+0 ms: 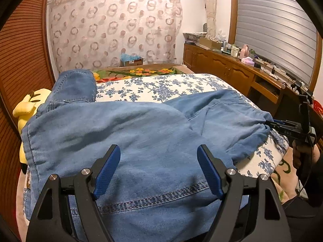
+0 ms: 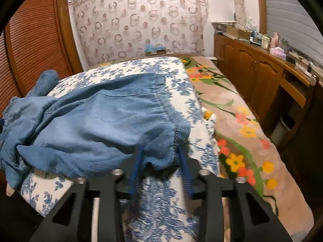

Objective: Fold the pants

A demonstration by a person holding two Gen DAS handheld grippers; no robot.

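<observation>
My right gripper [image 2: 161, 157] pinches the pants' [image 2: 97, 121] waistband corner, the legs running away to its left under my wide-open, empty left gripper [image 1: 159, 159].

Patterned curtain [image 1: 113, 26], wooden cabinets [image 1: 222, 66], shutter [image 1: 276, 26]

Blue-flowered bedspread [image 2: 161, 211], yellow plush toy [image 1: 26, 109], wooden cabinet [image 2: 252, 74], circle-patterned curtain [image 1: 113, 26]
</observation>
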